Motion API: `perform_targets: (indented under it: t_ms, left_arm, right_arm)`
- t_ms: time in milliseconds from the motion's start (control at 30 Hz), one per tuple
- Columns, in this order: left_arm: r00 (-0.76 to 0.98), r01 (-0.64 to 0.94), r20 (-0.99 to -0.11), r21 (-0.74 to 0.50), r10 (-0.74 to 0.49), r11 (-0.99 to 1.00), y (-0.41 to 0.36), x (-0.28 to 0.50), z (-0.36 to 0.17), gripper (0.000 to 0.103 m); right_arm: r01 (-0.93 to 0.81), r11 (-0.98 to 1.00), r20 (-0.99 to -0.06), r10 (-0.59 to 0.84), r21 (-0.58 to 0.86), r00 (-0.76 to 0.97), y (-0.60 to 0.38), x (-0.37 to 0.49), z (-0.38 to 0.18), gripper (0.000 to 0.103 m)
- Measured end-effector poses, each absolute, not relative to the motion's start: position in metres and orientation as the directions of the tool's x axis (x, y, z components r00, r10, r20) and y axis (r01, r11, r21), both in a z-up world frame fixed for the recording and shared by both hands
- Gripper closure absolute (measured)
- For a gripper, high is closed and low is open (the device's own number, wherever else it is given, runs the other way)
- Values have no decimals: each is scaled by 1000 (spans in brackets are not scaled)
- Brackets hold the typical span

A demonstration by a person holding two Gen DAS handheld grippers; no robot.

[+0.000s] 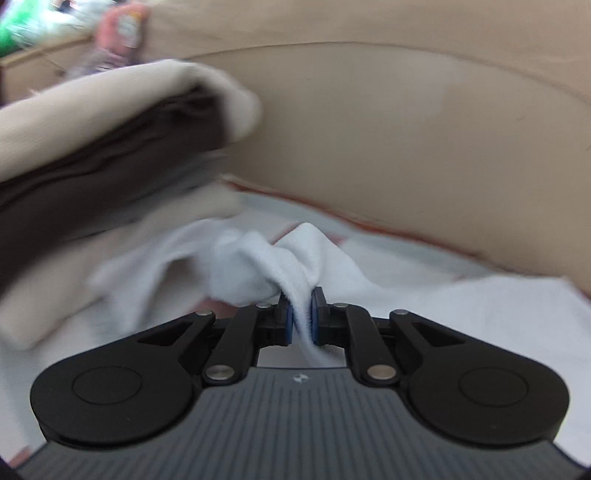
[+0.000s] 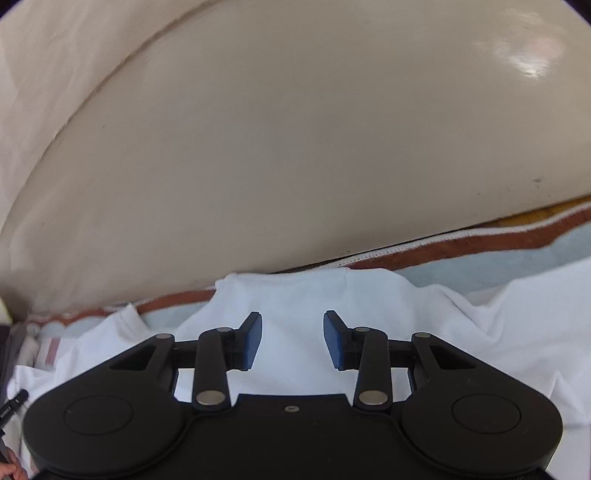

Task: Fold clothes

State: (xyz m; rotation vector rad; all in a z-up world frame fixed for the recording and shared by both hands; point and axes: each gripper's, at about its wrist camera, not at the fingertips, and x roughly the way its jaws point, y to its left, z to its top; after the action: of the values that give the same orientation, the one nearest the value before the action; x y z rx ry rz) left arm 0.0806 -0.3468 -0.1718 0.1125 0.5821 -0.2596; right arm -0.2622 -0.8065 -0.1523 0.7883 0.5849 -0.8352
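Observation:
A white garment lies bunched on a pale blue blanket with a rust-red border. My left gripper is shut on a fold of this white garment, which rises in a peak just ahead of the blue pads. In the right wrist view the white garment lies spread flat. My right gripper is open and empty, hovering low over the cloth with its blue pads well apart.
A stack of folded beige and dark brown clothes sits at the left. A beige padded headboard rises behind the blanket. Colourful blurred items show at the far left.

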Motion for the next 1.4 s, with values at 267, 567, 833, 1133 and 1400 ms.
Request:
perform_targets:
  t_ms: [267,567,833,1133,1400]
  left_arm:
    - [773,282,-606,68,-185,957,-352,89,-159,61]
    - [634,683,-617,165,-466,711,-432,84,-147,32]
    - [446,801,-687,19,-574,599,-518,131,-157,32]
    - [231,870,-771,-110,-593,481,-562,145,-197,26]
    - [275,888,-750,-42,-601,458,-561,126,-215,5]
  right_arm:
    - [836,523,-722,-512,169,466,-825,-270,-152,61]
    - [784,616,-727,-507,71,464,-828,-257,-164,49]
    - [718,696,-731,-493,-7,471,-825,-230,-180,47]
    - [727,687,-731,-496,0,468,-834,-220,-202,42]
    - [691,722,-712,-467,36,525,-838,-226,-208,36]
